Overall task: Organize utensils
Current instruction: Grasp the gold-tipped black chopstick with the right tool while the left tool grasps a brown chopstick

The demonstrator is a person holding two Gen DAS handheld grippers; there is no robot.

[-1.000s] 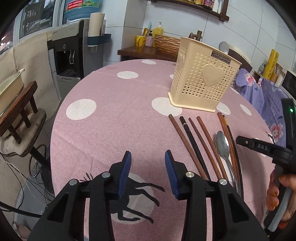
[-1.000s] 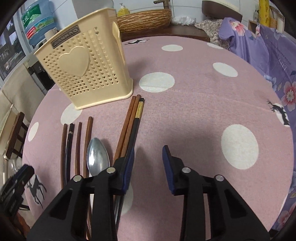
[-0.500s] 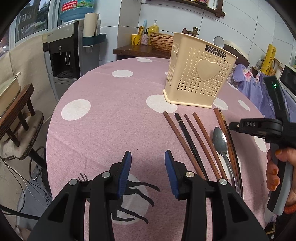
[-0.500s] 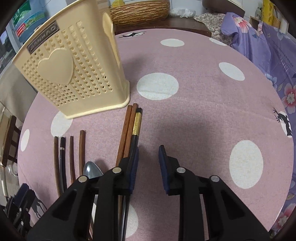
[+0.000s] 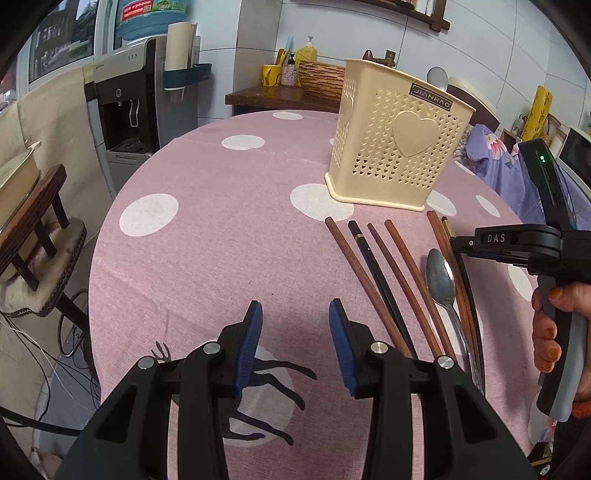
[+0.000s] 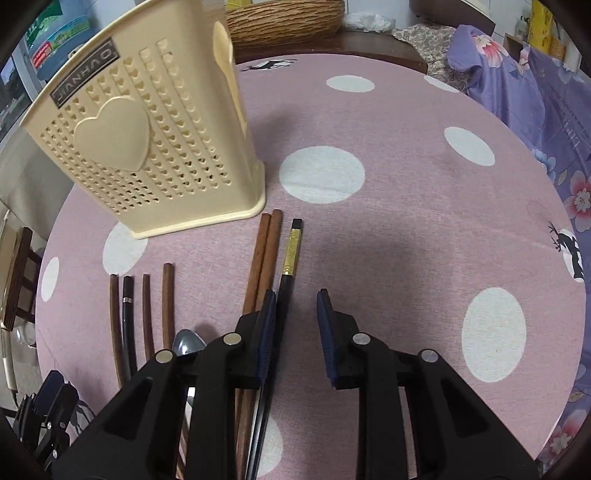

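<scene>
A cream perforated utensil holder (image 5: 399, 147) with a heart stands upright on the pink dotted table; it also shows in the right wrist view (image 6: 147, 140). Several brown and black chopsticks (image 5: 388, 277) and a metal spoon (image 5: 439, 280) lie flat in front of it. My left gripper (image 5: 295, 332) is open and empty, left of the utensils. My right gripper (image 6: 295, 332) is open, low over the table, with the black gold-banded chopstick (image 6: 290, 266) passing beside its left finger. A brown chopstick pair (image 6: 264, 258) lies just left of it.
A wicker basket (image 6: 284, 14) sits on a wooden side table behind. A purple flowered cloth (image 6: 535, 92) lies at the right. A water dispenser (image 5: 125, 110) and a wooden stool (image 5: 33, 229) stand left of the table.
My right gripper has moved forward and down toward the holder, over the right-hand chopsticks, and its jaws narrowed then widened a little. My left gripper has barely moved.
</scene>
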